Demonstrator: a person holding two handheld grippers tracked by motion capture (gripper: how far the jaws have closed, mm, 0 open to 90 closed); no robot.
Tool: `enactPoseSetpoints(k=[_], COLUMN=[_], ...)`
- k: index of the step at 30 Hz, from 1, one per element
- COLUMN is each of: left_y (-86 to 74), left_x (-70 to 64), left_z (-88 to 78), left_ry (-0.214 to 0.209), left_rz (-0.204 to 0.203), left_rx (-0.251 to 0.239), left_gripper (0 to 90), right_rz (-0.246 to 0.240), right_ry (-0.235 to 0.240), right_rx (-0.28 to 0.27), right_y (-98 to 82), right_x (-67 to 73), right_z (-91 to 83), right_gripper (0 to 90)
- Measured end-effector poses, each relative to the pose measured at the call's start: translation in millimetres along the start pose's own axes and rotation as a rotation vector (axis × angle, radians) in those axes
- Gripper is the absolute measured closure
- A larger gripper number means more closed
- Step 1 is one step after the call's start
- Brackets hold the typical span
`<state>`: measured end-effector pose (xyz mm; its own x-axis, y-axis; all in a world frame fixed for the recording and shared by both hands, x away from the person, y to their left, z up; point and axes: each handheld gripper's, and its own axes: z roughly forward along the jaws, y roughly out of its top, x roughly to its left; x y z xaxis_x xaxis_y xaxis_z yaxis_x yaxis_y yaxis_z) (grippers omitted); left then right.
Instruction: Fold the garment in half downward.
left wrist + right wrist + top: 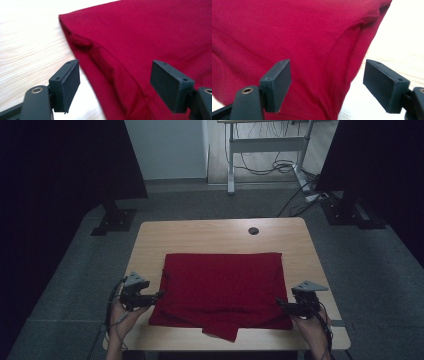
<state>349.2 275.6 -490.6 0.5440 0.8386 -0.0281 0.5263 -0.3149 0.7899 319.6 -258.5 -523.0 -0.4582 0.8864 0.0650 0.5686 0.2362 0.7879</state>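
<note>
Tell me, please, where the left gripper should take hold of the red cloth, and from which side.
Probably at the red cloth's folded left edge, coming in from the bare table on the left. The left gripper already stands there with its jaws open, one over wood and one over fabric. The edge is layered and slightly raised, so the lower jaw could slide under it.

Folded cloth (222, 287) on table (210, 237), toward near edge; left gripper (159, 294) at left side, right gripper (280, 302) at right.
</note>
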Motion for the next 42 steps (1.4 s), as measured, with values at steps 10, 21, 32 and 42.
enactPoseSetpoints(k=[10, 21, 32, 42], left_y=[-11.0, -29.6, -32.0, -2.5], left_x=[-9.7, -33.4, -51.2, -27.4], left_z=[74.6, 65.8, 44.4, 74.5], left_ry=[0.06, 0.087, 0.041, 0.119], left_rz=[0.011, -0.011, -0.028, 0.002], left_rx=[0.14, 0.109, 0.148, 0.154], left_gripper=[15.6, 15.9, 16.7, 21.7], right_rz=[0.016, 0.0, 0.001, -0.01], right_ry=[-0.051, -0.081, -0.081, -0.001], right_rx=[0.061, 0.094, 0.076, 0.042], right_y=[-6.4, -13.0, -7.7, -7.8], right_x=[10.7, 3.6, -6.7, 8.2], right_z=[30.8, 49.9, 57.1, 27.6], right_gripper=[12.4, 10.5, 10.5, 15.5])
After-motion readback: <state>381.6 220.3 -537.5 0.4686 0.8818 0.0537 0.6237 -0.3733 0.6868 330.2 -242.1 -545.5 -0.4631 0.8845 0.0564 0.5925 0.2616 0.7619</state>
